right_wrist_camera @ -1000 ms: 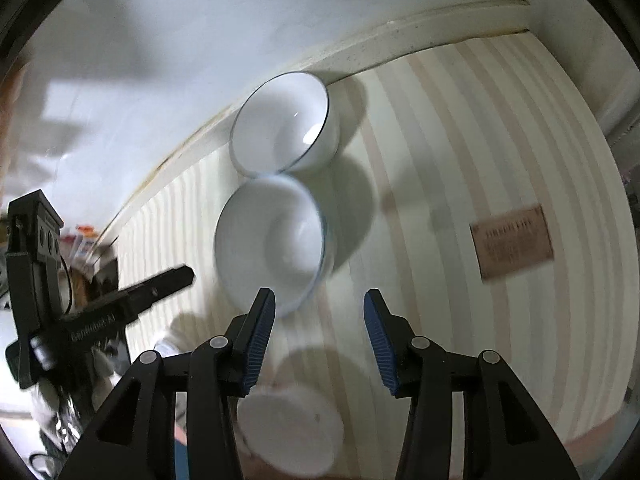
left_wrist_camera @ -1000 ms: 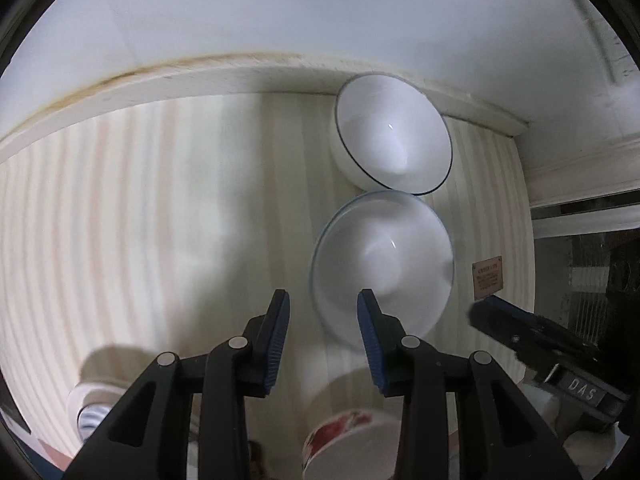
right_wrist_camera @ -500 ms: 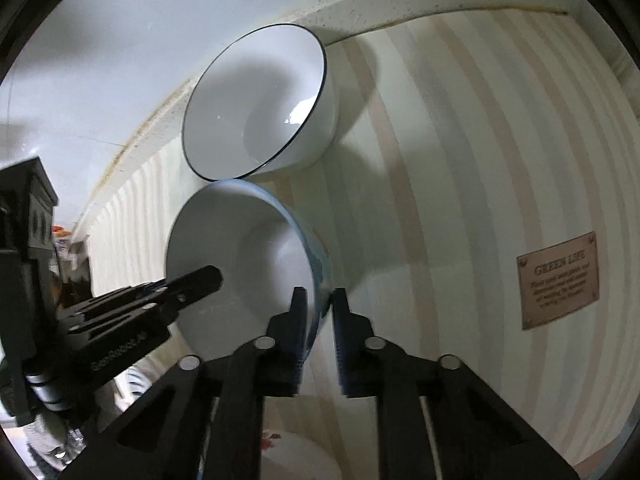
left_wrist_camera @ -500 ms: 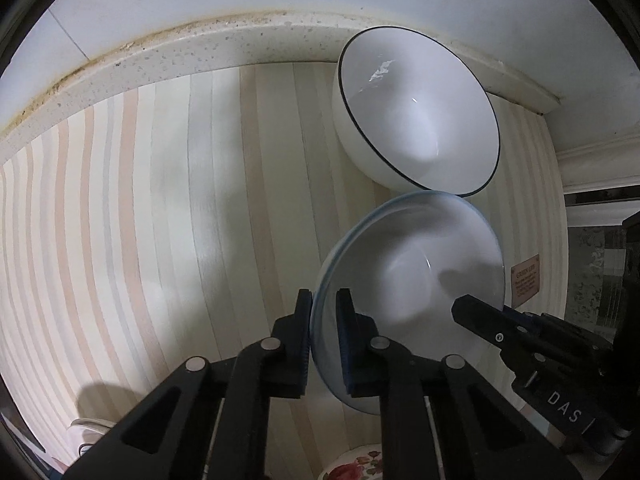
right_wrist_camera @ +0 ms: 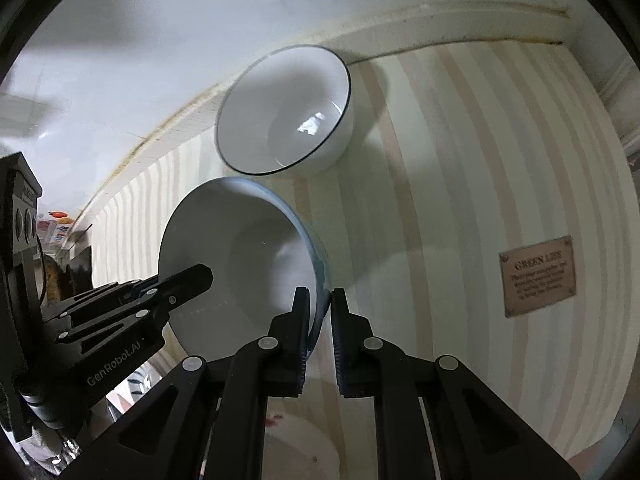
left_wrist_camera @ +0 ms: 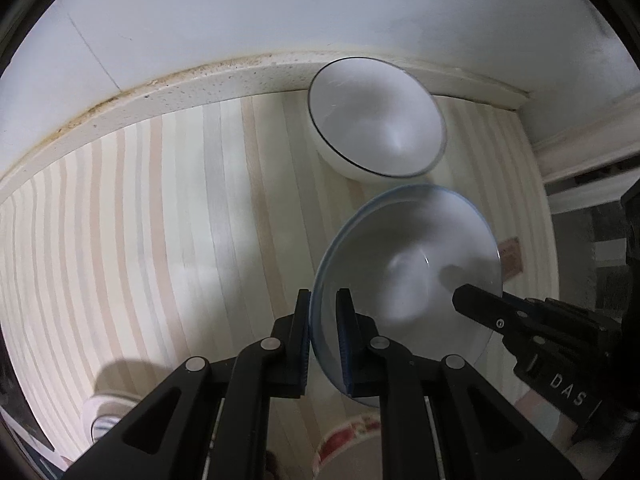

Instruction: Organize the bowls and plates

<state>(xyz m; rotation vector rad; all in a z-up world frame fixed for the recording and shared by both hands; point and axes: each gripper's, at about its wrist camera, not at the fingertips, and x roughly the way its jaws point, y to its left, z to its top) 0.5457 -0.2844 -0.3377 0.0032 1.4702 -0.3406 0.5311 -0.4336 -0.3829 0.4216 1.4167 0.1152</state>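
A white bowl with a pale blue rim (left_wrist_camera: 408, 264) is held above the striped table by both grippers. My left gripper (left_wrist_camera: 323, 300) is shut on its left rim. My right gripper (right_wrist_camera: 320, 300) is shut on its right rim; the bowl also shows in the right wrist view (right_wrist_camera: 240, 256). Behind it a white bowl with a thin dark rim (left_wrist_camera: 376, 128) stands on the table by the wall, also in the right wrist view (right_wrist_camera: 284, 112). The right gripper's fingers (left_wrist_camera: 480, 304) reach into the left wrist view, and the left gripper's fingers (right_wrist_camera: 184, 280) into the right wrist view.
A red-flowered bowl (left_wrist_camera: 352, 440) sits just below the grippers. A small striped dish (left_wrist_camera: 104, 420) lies at the lower left. A raised ledge (left_wrist_camera: 200, 80) and wall bound the far side. A brown label (right_wrist_camera: 538, 276) lies on the striped cloth at the right.
Both grippers closed on opposite rims of the blue-rimmed bowl about half a second ago. Since then the bowl has been lifted and drawn back from the dark-rimmed bowl.
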